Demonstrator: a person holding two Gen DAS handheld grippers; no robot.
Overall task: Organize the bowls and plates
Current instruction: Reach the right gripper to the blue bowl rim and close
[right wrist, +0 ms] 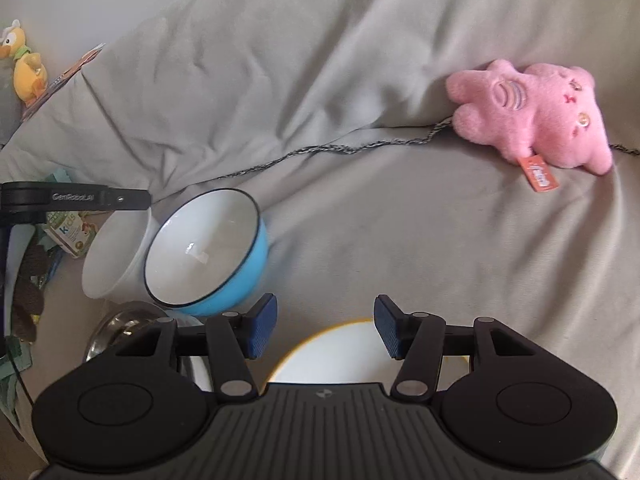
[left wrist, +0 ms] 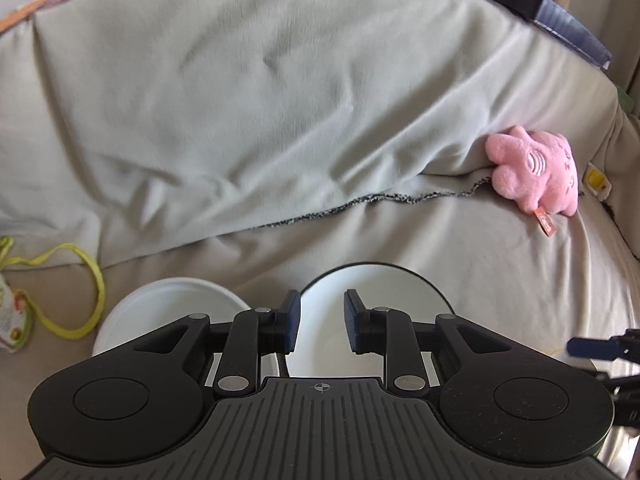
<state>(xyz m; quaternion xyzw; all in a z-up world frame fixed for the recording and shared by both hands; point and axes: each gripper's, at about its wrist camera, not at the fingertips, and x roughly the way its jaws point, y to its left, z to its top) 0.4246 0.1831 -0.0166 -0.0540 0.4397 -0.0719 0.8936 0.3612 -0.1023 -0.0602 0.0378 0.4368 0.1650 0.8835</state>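
Here, both tools gape empty (bowls and plate unstacked on the bed): sorting barely begun.

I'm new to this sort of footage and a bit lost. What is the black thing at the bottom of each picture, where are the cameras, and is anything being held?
Each black shape is a handheld two-finger gripper; a person carries one in each hand, with a wide-angle camera on it looking forward along the fingers.

The left gripper hangs over a blue bowl with a white inside; a white bowl sits beside it. The right gripper is above a yellow-rimmed plate, and its view also shows a metal bowl.

Everything rests on a bed cover, with a pink plush toy further back. Both grippers stand open and hold nothing.
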